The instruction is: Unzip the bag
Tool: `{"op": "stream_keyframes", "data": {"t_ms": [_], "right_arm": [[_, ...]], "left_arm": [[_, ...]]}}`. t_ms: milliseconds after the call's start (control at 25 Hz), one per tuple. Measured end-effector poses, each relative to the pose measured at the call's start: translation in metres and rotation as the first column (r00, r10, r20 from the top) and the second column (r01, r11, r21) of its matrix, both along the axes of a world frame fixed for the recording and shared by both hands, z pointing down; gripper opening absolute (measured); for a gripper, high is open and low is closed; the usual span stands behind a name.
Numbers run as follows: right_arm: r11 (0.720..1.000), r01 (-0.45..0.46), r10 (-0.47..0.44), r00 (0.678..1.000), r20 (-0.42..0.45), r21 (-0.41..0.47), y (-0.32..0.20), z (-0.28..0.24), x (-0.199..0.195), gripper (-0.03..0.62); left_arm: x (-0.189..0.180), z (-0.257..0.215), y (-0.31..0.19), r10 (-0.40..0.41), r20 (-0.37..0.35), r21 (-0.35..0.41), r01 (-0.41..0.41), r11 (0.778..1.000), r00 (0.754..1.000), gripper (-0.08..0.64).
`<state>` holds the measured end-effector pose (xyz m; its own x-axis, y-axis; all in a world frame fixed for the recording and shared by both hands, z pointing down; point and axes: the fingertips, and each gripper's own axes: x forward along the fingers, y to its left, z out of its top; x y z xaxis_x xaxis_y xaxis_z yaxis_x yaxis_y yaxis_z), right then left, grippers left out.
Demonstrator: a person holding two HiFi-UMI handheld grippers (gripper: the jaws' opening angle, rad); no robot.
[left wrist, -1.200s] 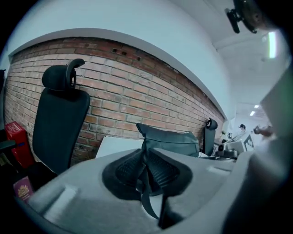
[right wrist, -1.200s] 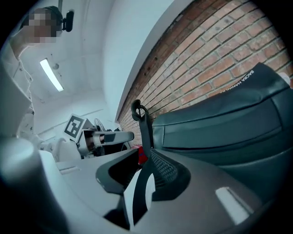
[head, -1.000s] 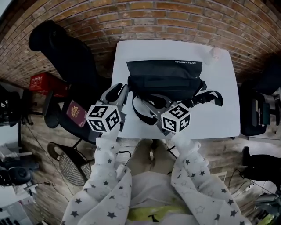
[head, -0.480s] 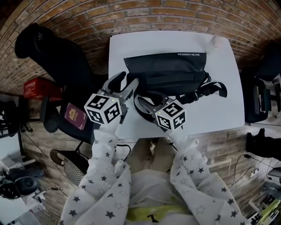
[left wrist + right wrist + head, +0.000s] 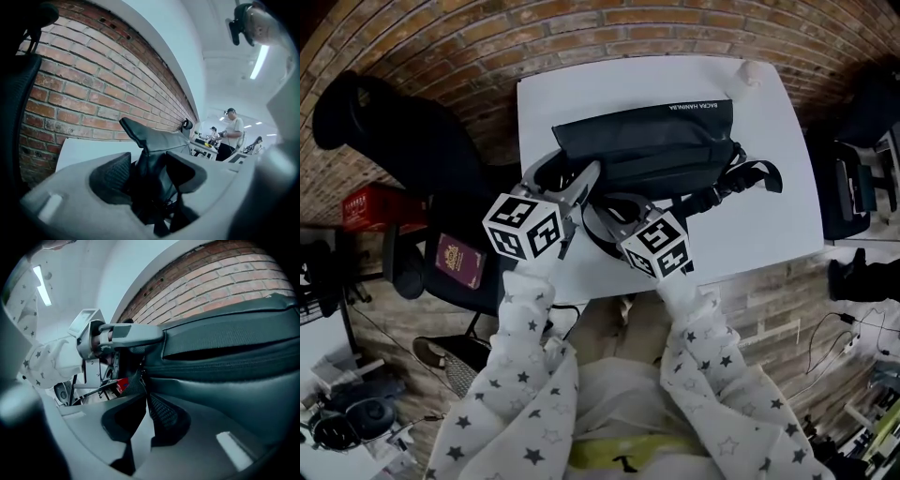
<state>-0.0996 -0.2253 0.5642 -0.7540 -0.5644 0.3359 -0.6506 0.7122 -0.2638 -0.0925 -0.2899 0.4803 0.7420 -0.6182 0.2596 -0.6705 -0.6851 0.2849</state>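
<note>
Your right tongs (image 5: pixel 146 401) have just been closing and pinch a thin dark pull tab (image 5: pixel 133 380) at the left end of the black fabric bag (image 5: pixel 647 145), which lies on the white tabletop (image 5: pixel 769 216). Your left tongs (image 5: pixel 150 172) have just opened wide, and that end of the bag stands unclamped between them. Grip the fabric there first, then draw the tab straight along the zip.
</note>
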Motion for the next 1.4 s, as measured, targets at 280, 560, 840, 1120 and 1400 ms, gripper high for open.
{"op": "stream_keyframes", "data": {"t_ms": [280,560,840,1120,1400], "right_arm": [[1.000,-0.011,0.011,1.000,-0.006,0.011,0.002,0.001,0.006,0.020],[0.999,0.011,-0.010,1.000,0.020,-0.050,0.010,-0.004,0.005,0.018],[0.992,0.088,-0.084,0.996,0.043,-0.094,0.020,-0.017,0.001,0.017],[0.988,0.098,-0.096,0.995,0.019,-0.118,0.018,-0.020,0.015,0.017],[0.986,0.115,-0.123,0.991,-0.057,-0.121,0.014,-0.026,0.021,0.016]], "left_arm": [[0.006,0.001,0.003,0.025,0.010,0.008,-0.025,1.000,1.000,0.205],[0.006,0.003,0.003,0.033,0.043,0.028,-0.035,0.999,0.999,0.176],[-0.001,0.000,0.001,0.008,0.050,0.040,-0.010,0.999,0.999,0.170],[-0.001,0.001,0.001,-0.009,0.055,0.047,0.006,0.999,0.998,0.169],[-0.009,0.000,0.001,-0.033,0.052,0.050,0.031,0.998,0.998,0.169]]}}
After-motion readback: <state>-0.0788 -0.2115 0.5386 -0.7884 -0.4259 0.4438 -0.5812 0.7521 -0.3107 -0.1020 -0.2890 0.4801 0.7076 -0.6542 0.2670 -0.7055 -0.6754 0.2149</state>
